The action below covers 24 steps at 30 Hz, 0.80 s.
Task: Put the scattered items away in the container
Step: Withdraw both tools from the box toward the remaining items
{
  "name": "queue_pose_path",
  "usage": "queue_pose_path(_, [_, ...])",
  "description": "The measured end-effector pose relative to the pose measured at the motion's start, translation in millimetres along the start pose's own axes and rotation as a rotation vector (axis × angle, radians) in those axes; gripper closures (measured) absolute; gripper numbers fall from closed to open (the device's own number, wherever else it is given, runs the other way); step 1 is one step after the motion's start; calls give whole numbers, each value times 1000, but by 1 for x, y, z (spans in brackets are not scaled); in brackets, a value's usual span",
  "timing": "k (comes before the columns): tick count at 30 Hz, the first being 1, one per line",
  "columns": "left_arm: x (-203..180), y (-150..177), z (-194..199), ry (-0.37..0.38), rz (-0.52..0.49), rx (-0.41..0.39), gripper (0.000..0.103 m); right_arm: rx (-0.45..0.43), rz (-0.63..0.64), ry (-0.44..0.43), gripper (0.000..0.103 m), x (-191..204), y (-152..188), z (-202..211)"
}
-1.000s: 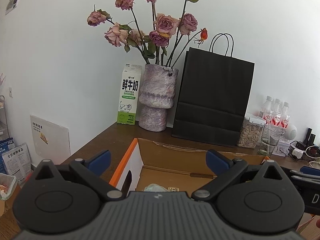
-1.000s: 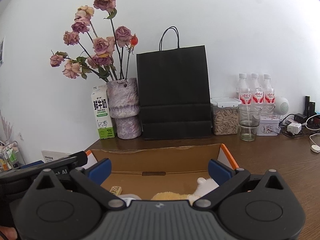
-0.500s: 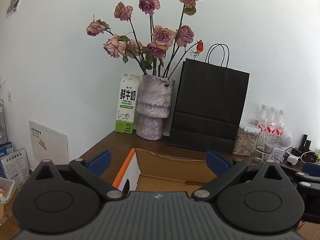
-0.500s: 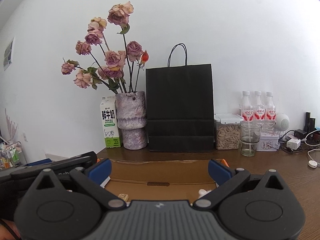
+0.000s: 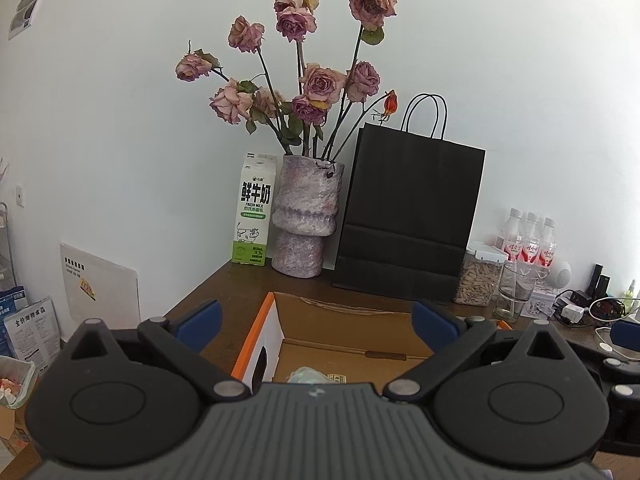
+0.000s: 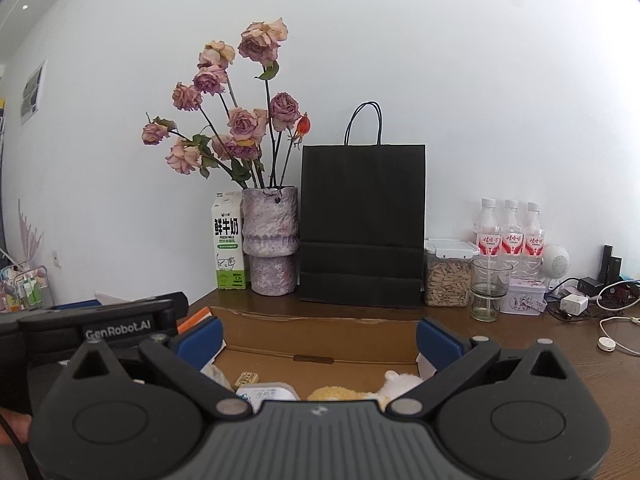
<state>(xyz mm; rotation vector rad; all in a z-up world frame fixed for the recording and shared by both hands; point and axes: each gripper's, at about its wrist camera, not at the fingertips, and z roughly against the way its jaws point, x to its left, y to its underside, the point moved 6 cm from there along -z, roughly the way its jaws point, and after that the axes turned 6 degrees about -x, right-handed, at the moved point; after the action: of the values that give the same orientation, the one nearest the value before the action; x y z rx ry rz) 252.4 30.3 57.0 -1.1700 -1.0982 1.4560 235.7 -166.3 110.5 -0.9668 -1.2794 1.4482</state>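
above the cardboard box, both grippers have lifted slightly, jaws spread and empty; items inside suggest tidying is nearly done.

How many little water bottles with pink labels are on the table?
3. The clear plastic bottles with pink labels stand side by side against the white wall, behind the drinking glass: left one, middle one, right one. None seems hidden.

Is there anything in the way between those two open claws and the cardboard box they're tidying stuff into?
Nothing visible. Both the left gripper and the right gripper hang open and empty right over the cardboard box. Its top is open, with no lid or flap across it. The black bag and vase stand behind it.
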Motion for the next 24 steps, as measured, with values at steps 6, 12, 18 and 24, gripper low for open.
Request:
queue_pose_path(6, [9,3,20,-12,-9,6,0,22,-12,-7,0,-8,12,24])
queue_pose_path(12, [15,8,40,-16,-27,14,0,49,10,7,0,-16,28,46])
queue_pose_path(18, [19,15,56,-15,-42,27,0,85,27,-3,0,-24,45,65])
queue_pose_path(24, [20,28,73,-2,-73,47,0,125,43,-7,0,-26,65,80])
